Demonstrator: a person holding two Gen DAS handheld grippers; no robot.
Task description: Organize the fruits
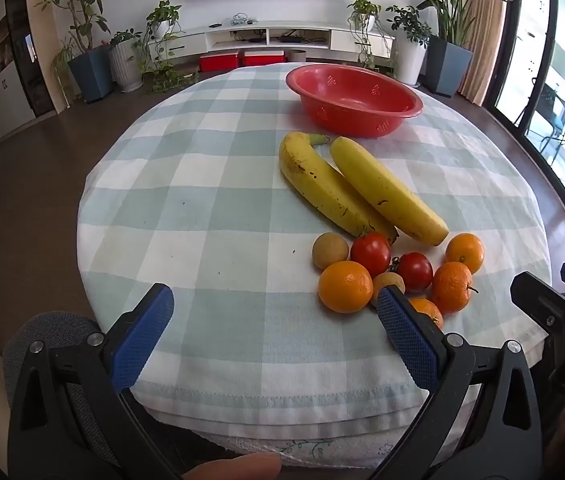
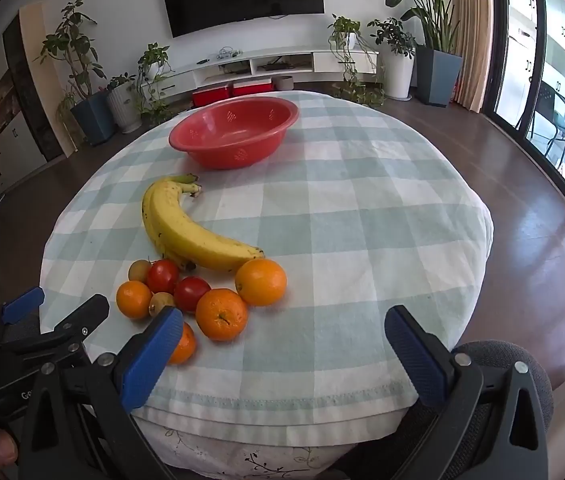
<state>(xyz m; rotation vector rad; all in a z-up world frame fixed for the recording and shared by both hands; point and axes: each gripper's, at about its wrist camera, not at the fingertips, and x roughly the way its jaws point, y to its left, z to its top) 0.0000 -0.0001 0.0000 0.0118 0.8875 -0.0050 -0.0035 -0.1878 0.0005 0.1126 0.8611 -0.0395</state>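
Two bananas (image 1: 358,188) lie side by side on the checked cloth (image 1: 210,208), stems toward the red bowl (image 1: 354,98), which stands empty beyond them at the far side of the table. Nearer the person sits a tight cluster: four oranges (image 2: 221,314), two tomatoes (image 2: 191,293) and two small tan fruits (image 1: 330,250) that may be longans; the view is too coarse to be sure. Several of these touch one another, and one tomato rests against a banana tip.

The left gripper (image 1: 274,334) hangs over the near edge of the cloth with its jaws spread wide and nothing between them; one pad (image 1: 406,332) hides part of the nearest orange. The right gripper (image 2: 282,354) is likewise released and empty, the cluster just off its left finger.

No fruit is in the bowl yet, so the step in hand looks like a first pick. The outermost orange on the right of the cluster seems the best start, since the fingers can straddle it without nudging neighbours. Come down over its widest part, close gently so it does not squirt out, and lift straight before carrying. Leave the soft tomatoes until the oranges around them are gone. Bananas want a grip across the middle, one at a time.
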